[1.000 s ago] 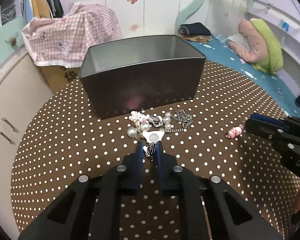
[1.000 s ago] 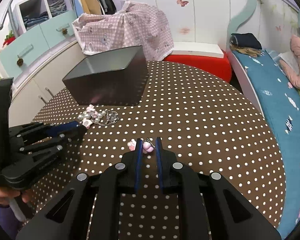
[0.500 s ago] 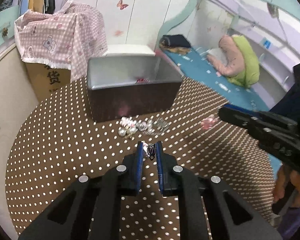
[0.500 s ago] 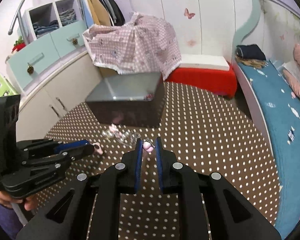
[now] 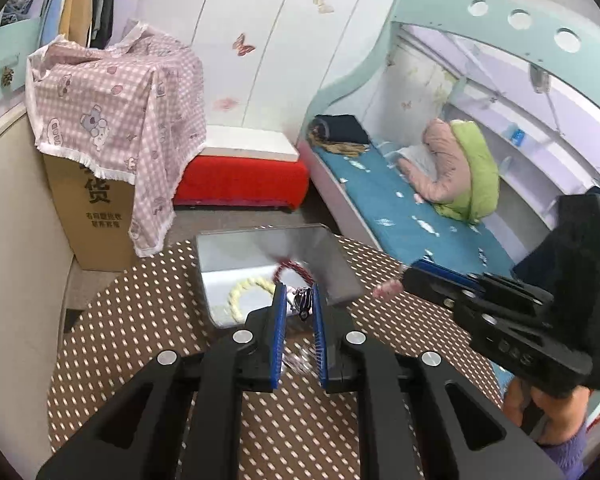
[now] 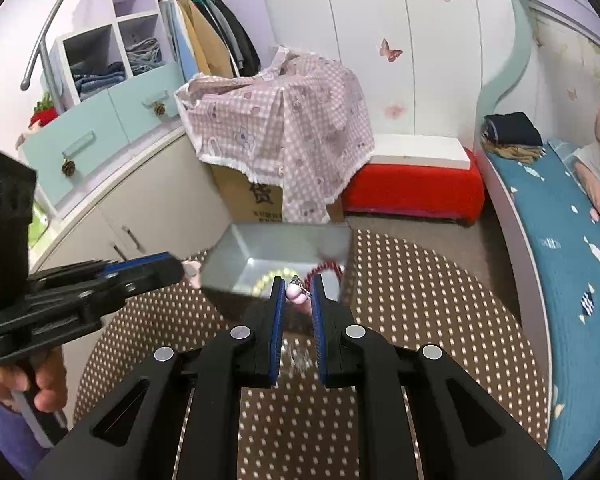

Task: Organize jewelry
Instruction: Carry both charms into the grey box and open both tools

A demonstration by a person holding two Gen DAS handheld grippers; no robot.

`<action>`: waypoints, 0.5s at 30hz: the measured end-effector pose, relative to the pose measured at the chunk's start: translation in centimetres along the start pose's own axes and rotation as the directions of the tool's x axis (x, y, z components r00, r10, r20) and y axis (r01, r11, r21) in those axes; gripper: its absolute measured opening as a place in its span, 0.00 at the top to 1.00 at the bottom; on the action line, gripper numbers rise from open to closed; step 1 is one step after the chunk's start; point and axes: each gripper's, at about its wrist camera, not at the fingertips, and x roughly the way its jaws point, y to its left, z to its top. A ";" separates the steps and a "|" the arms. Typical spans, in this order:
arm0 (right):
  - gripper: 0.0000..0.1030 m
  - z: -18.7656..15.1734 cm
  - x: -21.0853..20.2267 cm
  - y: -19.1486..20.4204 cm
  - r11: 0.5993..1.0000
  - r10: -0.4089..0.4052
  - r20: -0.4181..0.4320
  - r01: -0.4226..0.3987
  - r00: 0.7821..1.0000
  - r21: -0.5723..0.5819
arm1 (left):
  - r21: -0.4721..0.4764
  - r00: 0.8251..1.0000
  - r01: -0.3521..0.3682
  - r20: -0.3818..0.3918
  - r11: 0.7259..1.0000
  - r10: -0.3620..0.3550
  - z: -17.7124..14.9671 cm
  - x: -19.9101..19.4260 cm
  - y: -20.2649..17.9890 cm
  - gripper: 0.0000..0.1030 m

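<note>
The left hand-held gripper (image 5: 300,300) is pinching a small dark-and-silver trinket (image 5: 303,301) above the open metal tin (image 5: 260,248) near the table's (image 5: 140,320) far edge; the right hand-held gripper (image 6: 296,294) is pinching a pink charm (image 6: 296,295) there too. Releasing well inside the rim, one at a time, looks wisest. A cream bracelet (image 5: 244,292) and red bracelet (image 5: 296,268) are lying inside; the grippers are crowding each other.
</note>
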 end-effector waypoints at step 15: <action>0.87 1.2 6.3 0.1 0.999 -0.021 -0.082 0.023 0.996 0.032 | 0.002 0.994 -0.058 -0.098 0.998 0.057 1.4 5.4 2.3 0.89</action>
